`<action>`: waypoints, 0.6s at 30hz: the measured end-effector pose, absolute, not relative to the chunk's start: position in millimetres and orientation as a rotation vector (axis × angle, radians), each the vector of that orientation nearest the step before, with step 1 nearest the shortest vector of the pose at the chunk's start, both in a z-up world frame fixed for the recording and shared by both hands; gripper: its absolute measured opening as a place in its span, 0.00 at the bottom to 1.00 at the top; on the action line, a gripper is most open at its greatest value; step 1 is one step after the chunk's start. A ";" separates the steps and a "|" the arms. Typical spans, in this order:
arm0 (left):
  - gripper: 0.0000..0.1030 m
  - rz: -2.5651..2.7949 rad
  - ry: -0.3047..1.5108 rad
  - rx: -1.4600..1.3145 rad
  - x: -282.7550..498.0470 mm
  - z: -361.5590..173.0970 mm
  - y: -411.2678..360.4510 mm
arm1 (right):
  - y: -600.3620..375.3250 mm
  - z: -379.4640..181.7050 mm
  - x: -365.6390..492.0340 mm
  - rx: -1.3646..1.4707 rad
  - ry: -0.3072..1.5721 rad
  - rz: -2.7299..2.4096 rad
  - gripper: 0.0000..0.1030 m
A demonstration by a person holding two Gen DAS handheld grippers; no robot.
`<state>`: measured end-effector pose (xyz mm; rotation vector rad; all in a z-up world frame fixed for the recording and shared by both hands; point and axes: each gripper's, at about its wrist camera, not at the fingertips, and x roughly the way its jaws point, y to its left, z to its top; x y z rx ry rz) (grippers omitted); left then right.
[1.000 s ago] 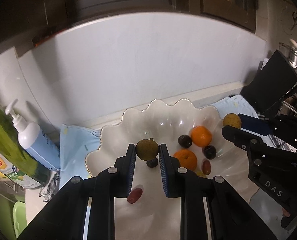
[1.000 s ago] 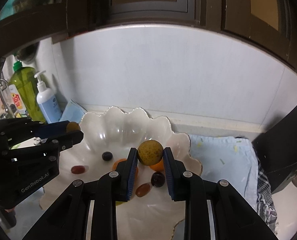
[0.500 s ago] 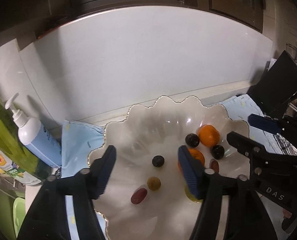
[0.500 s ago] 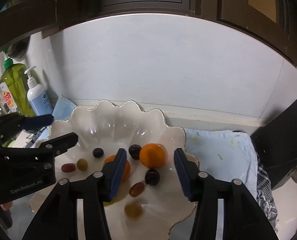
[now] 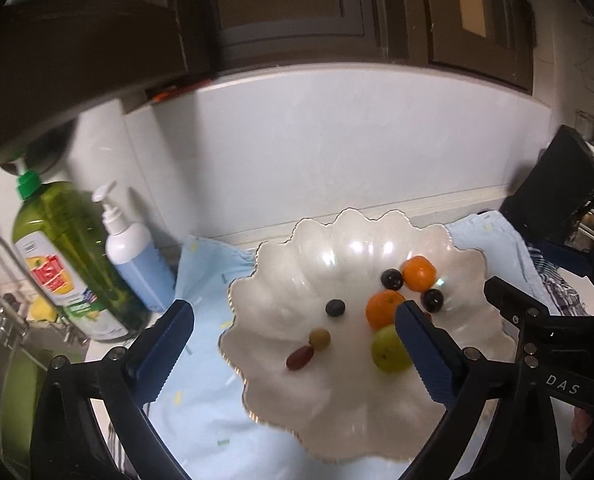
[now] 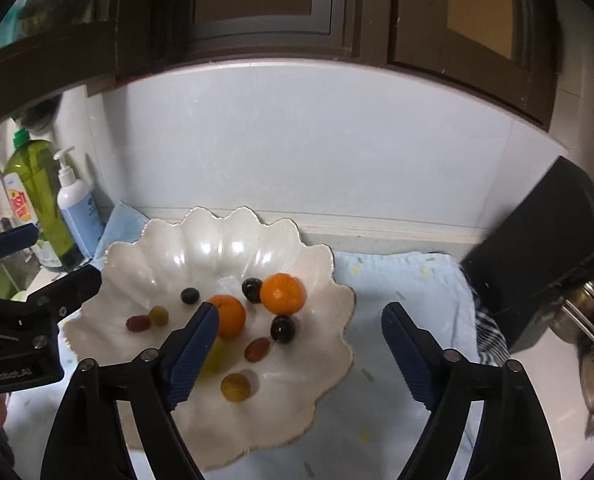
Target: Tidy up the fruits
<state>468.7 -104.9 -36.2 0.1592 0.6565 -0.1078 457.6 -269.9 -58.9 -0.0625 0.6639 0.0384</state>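
Observation:
A white scalloped bowl (image 5: 337, 412) (image 6: 297, 392) sits on a light blue cloth and holds several small fruits. In the left wrist view I see two oranges (image 5: 419, 273), dark round fruits (image 5: 335, 307), a small olive fruit (image 5: 319, 338), a red grape (image 5: 300, 357) and a green fruit (image 5: 389, 350). In the right wrist view a brown-yellow fruit (image 6: 236, 387) lies near the bowl's front, beside a red grape (image 6: 257, 349). My left gripper (image 5: 293, 350) is open and empty above the bowl. My right gripper (image 6: 299, 350) is open and empty above the bowl's right side.
A green detergent bottle (image 5: 69, 264) and a white-and-blue pump bottle (image 5: 135, 260) stand at the left by a sink. A black box (image 6: 545, 272) and metal ware stand at the right. A white backsplash and dark cabinets are behind.
Both grippers opened and dropped their round fruits into the bowl. Both have since pulled back and up, with jaws wider apart.

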 end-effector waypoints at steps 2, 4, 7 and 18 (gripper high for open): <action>1.00 -0.096 0.631 0.154 451.5 -29.4 -102.7 | -271.1 -53.3 442.8 -0.060 0.645 0.037 0.84; 1.00 -0.096 0.611 0.148 437.1 -23.2 -100.2 | -272.1 -48.4 429.3 -0.061 0.628 0.036 0.86; 1.00 -0.090 0.582 0.141 409.9 -14.0 -95.4 | -274.6 -38.3 404.2 -0.059 0.595 0.029 0.86; 1.00 -0.081 0.495 0.140 314.9 13.1 -83.5 | -264.6 -5.7 307.9 -0.050 0.473 0.061 0.89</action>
